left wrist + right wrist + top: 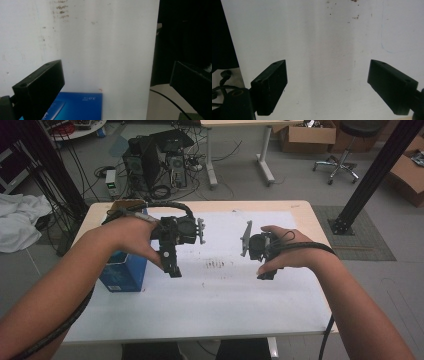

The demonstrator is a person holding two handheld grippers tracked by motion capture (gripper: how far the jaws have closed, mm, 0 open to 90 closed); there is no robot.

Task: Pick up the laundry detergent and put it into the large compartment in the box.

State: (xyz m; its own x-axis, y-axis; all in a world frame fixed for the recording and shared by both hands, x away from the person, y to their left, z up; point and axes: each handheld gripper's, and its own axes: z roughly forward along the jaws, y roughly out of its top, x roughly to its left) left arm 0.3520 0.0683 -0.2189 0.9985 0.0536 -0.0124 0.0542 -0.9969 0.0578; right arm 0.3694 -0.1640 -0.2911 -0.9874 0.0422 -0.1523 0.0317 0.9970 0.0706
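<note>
left gripper [172,262]: held above the white sheet [220,290], jaws pointing down toward the near side of the table. In the left gripper view the gripper [117,82] has its jaws spread wide with nothing between them, so released.
right gripper [265,272]: held above the sheet, well apart from the left one, jaws pointing down. In the right gripper view the gripper [327,85] has its jaws spread wide, only bare sheet [324,50] in the gap, so released.
blue box [122,270]: stands on the table [300,207] at the sheet's left edge, just beside the left gripper on its outer side, under the left forearm. In the left gripper view the box [80,106] sits low in frame, next to the left jaw and below the gap, not touched.
sheet marks: small dark specks [215,265] lie between the two grippers; ahead of the jaws in both gripper views [61,11] [355,17].
contact: neither gripper touches the box or the sheet, as far as can be seen.
</note>
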